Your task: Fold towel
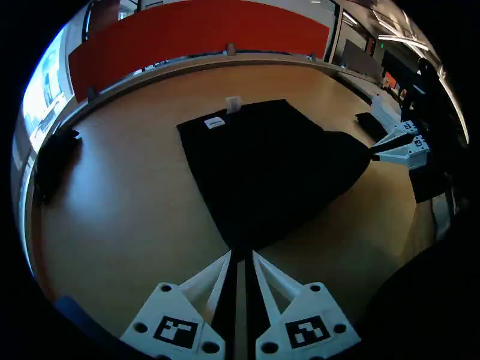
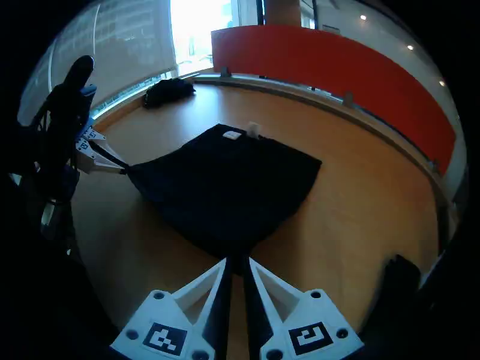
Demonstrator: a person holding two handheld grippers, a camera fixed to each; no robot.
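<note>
1. Left gripper [image 1: 242, 255]: at the bottom of the left gripper view its jaws are pressed almost together and pinch one corner of the black towel [image 1: 270, 168].
2. Right gripper [image 2: 238, 261]: at the bottom of the right gripper view its jaws are likewise nearly closed and pinch a neighbouring corner of the towel.
3. Each view also shows the other gripper farther off to one side, with its tips on its own towel corner.
4. From these two pinched corners the towel spreads over the middle of the wooden bench [image 1: 120, 198], reaching toward the far edge.
5. A white tag [image 1: 214, 122] lies on the towel near its far corner. A small white object [image 1: 233, 103] stands on the bench just beyond that corner.
6. A black bag [image 1: 57, 156] sits near the bench edge by the window, well apart from the towel.
7. A red panel [image 1: 198, 30] runs behind the far edge of the bench.
</note>
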